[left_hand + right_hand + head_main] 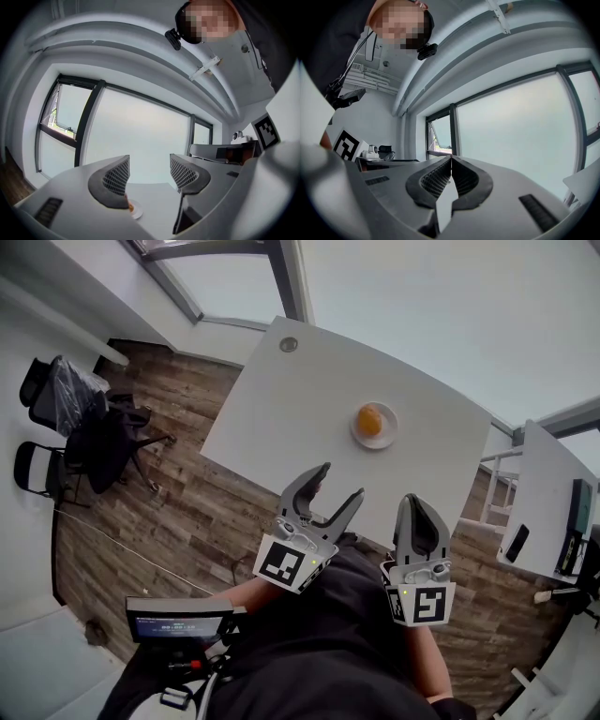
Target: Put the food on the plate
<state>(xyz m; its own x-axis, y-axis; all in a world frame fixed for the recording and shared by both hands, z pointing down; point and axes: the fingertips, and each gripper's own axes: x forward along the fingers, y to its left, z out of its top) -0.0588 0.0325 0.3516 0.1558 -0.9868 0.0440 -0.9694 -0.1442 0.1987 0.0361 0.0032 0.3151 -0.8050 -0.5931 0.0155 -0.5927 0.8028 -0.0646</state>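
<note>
An orange piece of food [369,420] lies on a small white plate [386,435] toward the right side of the white table [281,418]. Both grippers hang over the table's near edge, well short of the plate. My left gripper [343,481] is open with nothing between its jaws. In the left gripper view the left gripper [149,164] looks across the table, and the plate [136,213] with the food [130,205] peeks out beside the left jaw. My right gripper [413,507] is shut and empty. The right gripper view shows the right gripper [451,158] with its jaws pressed together.
A round cable grommet [289,345] sits at the table's far corner. Black office chairs [70,418] stand on the wood floor at the left. A second white desk [553,512] with dark items stands at the right. A small screen device [178,624] sits near my body.
</note>
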